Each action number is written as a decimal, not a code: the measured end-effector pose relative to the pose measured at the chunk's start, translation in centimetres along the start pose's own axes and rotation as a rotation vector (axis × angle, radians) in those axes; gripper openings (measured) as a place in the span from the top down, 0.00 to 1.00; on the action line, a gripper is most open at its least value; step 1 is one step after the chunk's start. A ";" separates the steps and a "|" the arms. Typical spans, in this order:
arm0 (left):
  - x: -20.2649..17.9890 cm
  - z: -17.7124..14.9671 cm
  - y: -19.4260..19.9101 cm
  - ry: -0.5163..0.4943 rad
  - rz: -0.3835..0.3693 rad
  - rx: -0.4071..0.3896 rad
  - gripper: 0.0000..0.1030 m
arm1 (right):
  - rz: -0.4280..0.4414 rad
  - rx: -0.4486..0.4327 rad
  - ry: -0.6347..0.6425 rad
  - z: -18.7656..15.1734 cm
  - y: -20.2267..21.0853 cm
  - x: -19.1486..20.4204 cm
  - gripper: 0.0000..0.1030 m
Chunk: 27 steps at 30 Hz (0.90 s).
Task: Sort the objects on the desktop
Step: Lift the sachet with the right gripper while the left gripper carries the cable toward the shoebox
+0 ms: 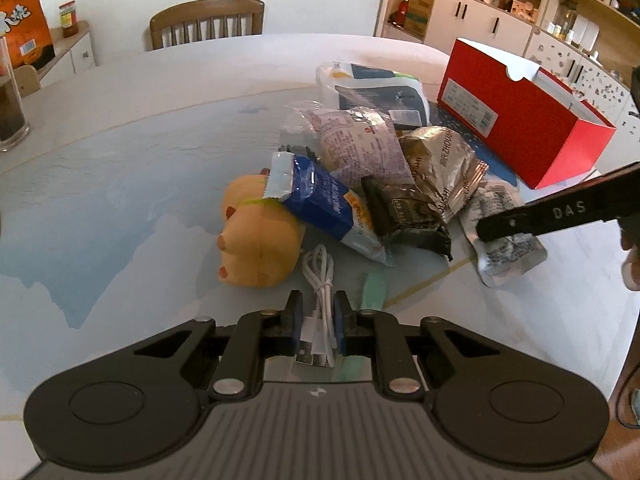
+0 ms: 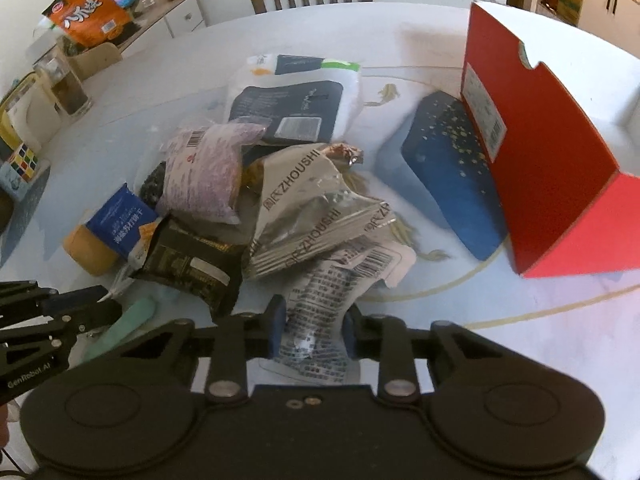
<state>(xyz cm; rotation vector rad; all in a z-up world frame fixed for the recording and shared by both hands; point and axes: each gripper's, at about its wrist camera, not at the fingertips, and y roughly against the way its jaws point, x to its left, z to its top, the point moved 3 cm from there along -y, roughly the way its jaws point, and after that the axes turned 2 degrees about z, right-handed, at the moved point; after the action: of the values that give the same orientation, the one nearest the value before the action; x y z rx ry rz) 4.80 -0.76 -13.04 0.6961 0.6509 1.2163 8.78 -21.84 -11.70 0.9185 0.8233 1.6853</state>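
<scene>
Nearest to you, the left gripper [image 1: 317, 322] had its fingers pinched on the coiled white USB cable [image 1: 320, 276], which lay on the worktop [image 1: 120, 160] just in front of the yellow plush toy [image 1: 256, 236]. The right gripper [image 2: 311, 334] had its fingers closed on the near end of a silver printed sachet [image 2: 324, 312], whose far end rested against the snack pile. A pale green strip [image 1: 374, 288] lay just beside the cable, between your two grippers.

Judged from this layout, sorting was at an early stage: both tools held a first item each, and nothing was visibly placed in the red box [image 2: 552, 152], though its interior was largely hidden.

Behind the held items, the pile remained: a blue-and-white pouch [image 1: 332, 212] leaning on the plush toy, a dark brown wrapper [image 1: 408, 216], a crumpled ZHOUSHI foil packet [image 2: 312, 216], a pink printed bag [image 2: 208, 172], and a white-and-navy bag [image 2: 296, 100] at the back. These overlapped one another, so lifting the sachet could have dragged the foil packet along.

A dark blue speckled box [image 2: 448, 176] lay against the red box, near the route to it. Farther off stood a glass [image 1: 10, 112] and a wooden chair [image 1: 208, 20].
</scene>
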 end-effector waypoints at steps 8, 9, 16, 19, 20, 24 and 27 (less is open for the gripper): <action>0.5 -0.1 0.4 0.037 -0.001 0.004 0.86 | 0.005 0.022 0.019 -0.9 1.0 0.4 0.76; 0.5 -0.2 0.5 0.044 -0.002 0.005 0.86 | 0.006 0.022 0.021 -1.0 1.2 0.5 0.76; 0.4 -0.5 1.9 0.059 -0.017 0.000 0.86 | 0.010 0.023 0.033 -1.7 2.4 0.8 0.80; 0.3 -0.4 2.6 0.053 -0.020 -0.008 0.86 | 0.012 0.018 0.035 -1.9 2.9 0.8 0.81; 0.2 -0.4 2.8 0.052 -0.021 -0.011 0.86 | 0.013 0.016 0.035 -2.0 3.1 0.8 0.82; 0.1 -0.3 3.5 0.050 -0.023 -0.017 0.86 | 0.016 0.010 0.039 -2.3 4.0 0.7 0.83; 0.0 -0.2 4.2 0.047 -0.025 -0.024 0.86 | 0.017 0.005 0.039 -2.4 4.7 0.6 0.83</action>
<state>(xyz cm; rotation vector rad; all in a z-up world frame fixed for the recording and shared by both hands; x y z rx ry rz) 2.12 0.06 -9.95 0.6393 0.6810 1.2182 4.48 -22.75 -8.77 0.9002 0.8485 1.7215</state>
